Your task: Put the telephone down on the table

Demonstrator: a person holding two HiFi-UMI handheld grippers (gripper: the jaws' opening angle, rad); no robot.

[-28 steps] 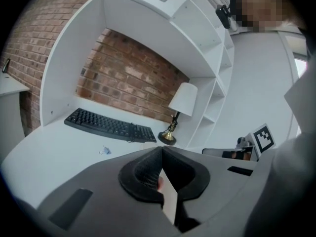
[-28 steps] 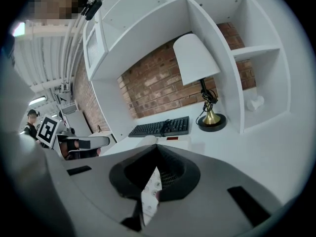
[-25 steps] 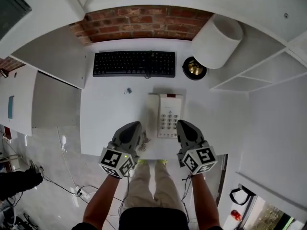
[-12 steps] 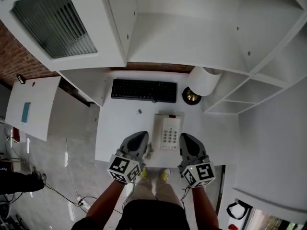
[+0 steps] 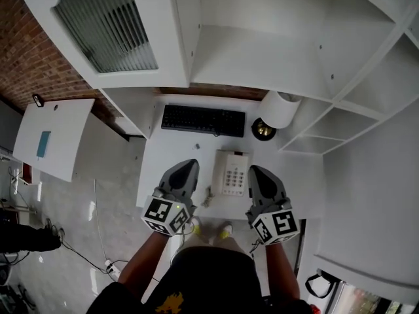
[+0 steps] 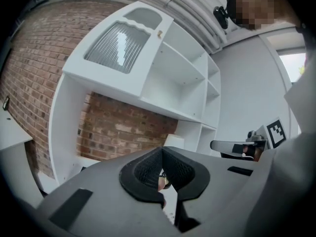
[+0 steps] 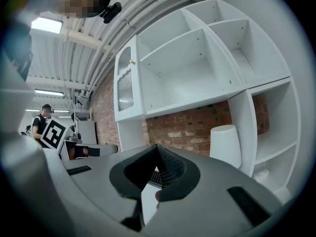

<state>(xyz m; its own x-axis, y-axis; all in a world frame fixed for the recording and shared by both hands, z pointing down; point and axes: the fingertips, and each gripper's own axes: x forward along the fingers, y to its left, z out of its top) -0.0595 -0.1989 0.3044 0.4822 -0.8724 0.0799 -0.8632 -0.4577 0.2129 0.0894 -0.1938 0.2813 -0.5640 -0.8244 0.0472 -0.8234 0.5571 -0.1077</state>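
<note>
A white push-button telephone [image 5: 233, 173] lies flat on the white table [image 5: 175, 154], its handset resting along its left side and its coiled cord [image 5: 207, 199] trailing toward the near edge. My left gripper [image 5: 188, 167] hangs above the table left of the telephone, jaws shut on nothing. On the telephone's right my right gripper [image 5: 256, 171] is likewise shut and empty. Both are held high, apart from the telephone. The left gripper view shows closed jaws [image 6: 163, 182] aimed level at the shelving. The right gripper view shows the same, with closed jaws [image 7: 154, 181].
A black keyboard [image 5: 203, 120] lies at the table's back. A lamp with a white shade [image 5: 280, 109] and brass base [image 5: 263, 131] stands at the back right. White shelving [image 5: 275, 51] and a ribbed-glass cabinet door [image 5: 105, 25] rise above. Cables [image 5: 98, 257] lie on the floor at left.
Both grippers have risen, still shut, keeping either side of the telephone. The head view has tilted up, so the table looks smaller and more shelving shows.
</note>
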